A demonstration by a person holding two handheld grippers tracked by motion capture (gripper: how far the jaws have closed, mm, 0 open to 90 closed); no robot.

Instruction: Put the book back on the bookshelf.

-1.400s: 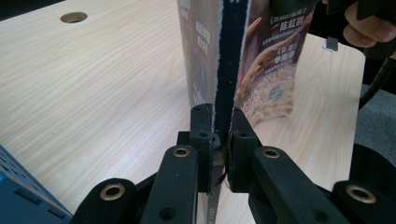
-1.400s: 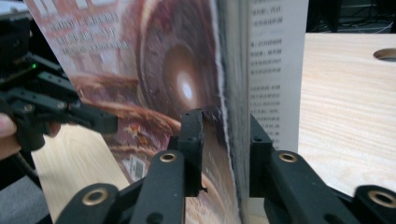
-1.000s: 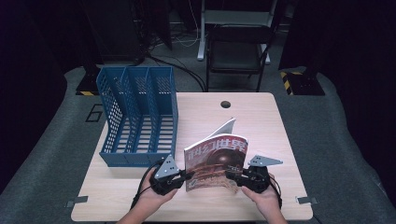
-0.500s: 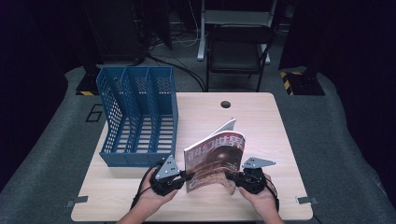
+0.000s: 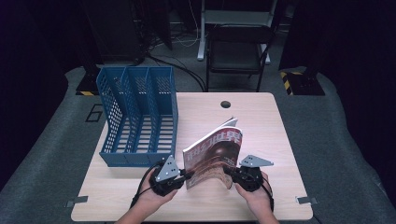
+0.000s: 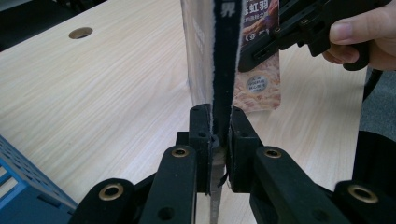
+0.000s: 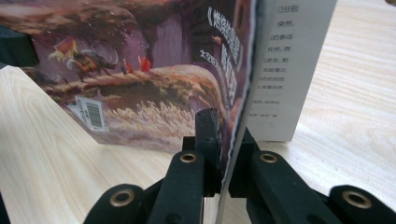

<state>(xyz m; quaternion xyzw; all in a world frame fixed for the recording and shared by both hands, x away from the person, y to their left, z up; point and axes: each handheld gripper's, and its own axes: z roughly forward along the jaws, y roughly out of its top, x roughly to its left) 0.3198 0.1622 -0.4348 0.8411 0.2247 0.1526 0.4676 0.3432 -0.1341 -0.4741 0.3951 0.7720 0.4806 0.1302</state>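
Observation:
A magazine (image 5: 214, 150) with a brown illustrated cover stands on its lower edge near the table's front. Its pages bow open toward the back. My left gripper (image 5: 187, 175) is shut on its lower left edge, and the left gripper view shows both pads pressed on the dark edge (image 6: 219, 126). My right gripper (image 5: 228, 171) is shut on the lower right edge. In the right gripper view the cover (image 7: 154, 74) lies left of the jaws and a white text page (image 7: 285, 70) lies right of them. The right gripper (image 6: 299, 32) and a person's fingers appear behind the magazine in the left gripper view.
A blue mesh file rack (image 5: 139, 116) with three slots lies on the table's left, just behind my left hand. A cable hole (image 5: 226, 104) sits at the table's far edge, and bare wood (image 5: 266, 135) extends to the right. A black chair (image 5: 239, 49) stands beyond the table.
The right hand shifted slightly at the magazine's lower right edge, and the magazine's right side drew in a little. The left hand stayed still.

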